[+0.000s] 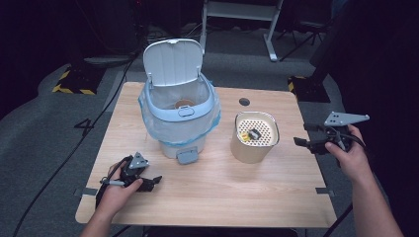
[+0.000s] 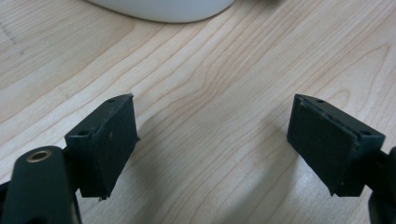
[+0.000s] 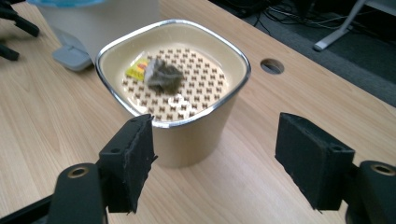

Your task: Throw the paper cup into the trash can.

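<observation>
A beige tub (image 1: 254, 148) with a perforated insert stands right of the table's centre. On the insert lie a dark used tea bag (image 1: 253, 134) and its yellow tag (image 1: 243, 137). My right gripper (image 1: 302, 136) hovers just off the table's right edge, aimed at the tub, open and holding nothing. In the right gripper view, the tub (image 3: 187, 144) sits just beyond my right gripper (image 3: 215, 149), with the tea bag (image 3: 163, 77) and tag (image 3: 136, 70) inside. My left gripper (image 1: 157, 181) rests on the table at the front left, open. In the left gripper view, only bare wood lies between the pads of the left gripper (image 2: 212, 140).
A pale blue pedal bin (image 1: 180, 113) with a plastic liner stands at the table's middle back. Its lid (image 1: 173, 61) is raised and its pedal (image 1: 188, 156) faces me. A cable hole (image 1: 244, 101) is behind the tub. Frame legs and cables lie on the floor beyond.
</observation>
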Available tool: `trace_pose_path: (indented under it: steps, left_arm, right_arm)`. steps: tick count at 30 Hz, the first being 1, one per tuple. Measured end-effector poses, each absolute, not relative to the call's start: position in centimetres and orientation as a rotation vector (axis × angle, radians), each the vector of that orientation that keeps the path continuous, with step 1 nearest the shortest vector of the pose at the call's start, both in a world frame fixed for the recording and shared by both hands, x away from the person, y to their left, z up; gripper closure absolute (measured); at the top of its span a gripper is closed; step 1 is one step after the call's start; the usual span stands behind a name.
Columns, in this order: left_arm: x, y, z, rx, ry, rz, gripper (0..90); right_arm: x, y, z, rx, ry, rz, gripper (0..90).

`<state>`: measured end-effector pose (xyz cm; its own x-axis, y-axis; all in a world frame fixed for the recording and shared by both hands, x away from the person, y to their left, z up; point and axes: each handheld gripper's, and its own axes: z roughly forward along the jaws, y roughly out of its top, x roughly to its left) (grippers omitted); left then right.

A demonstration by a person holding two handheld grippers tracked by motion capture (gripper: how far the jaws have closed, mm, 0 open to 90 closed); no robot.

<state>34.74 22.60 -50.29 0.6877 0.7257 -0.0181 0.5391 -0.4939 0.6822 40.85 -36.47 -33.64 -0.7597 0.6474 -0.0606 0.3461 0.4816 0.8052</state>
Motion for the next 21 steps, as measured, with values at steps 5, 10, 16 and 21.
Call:
trace_pose_path:
  steps: [5, 10, 16, 21]
  left_arm:
    - [34.5, 23.1, -49.8, 2.205, 0.982, 0.368, 17.7]
    - [34.3, 23.4, -49.5, 2.215, 0.997, 0.354, 17.6]
    - [34.3, 23.3, -49.7, 2.243, 1.01, 0.34, 17.4]
    - [34.3, 23.3, -49.9, 2.243, 1.012, 0.339, 16.9]
  right_arm:
    - [39.0, -37.8, -35.5, 0.847, 2.348, 1.216, 28.0]
    - [37.9, -39.0, -38.3, 0.889, 2.364, 1.195, 27.8]
    - [36.5, -39.9, -41.2, 0.928, 2.364, 1.184, 26.9]
    - [35.9, -40.0, -42.8, 0.948, 2.375, 1.187, 26.5]
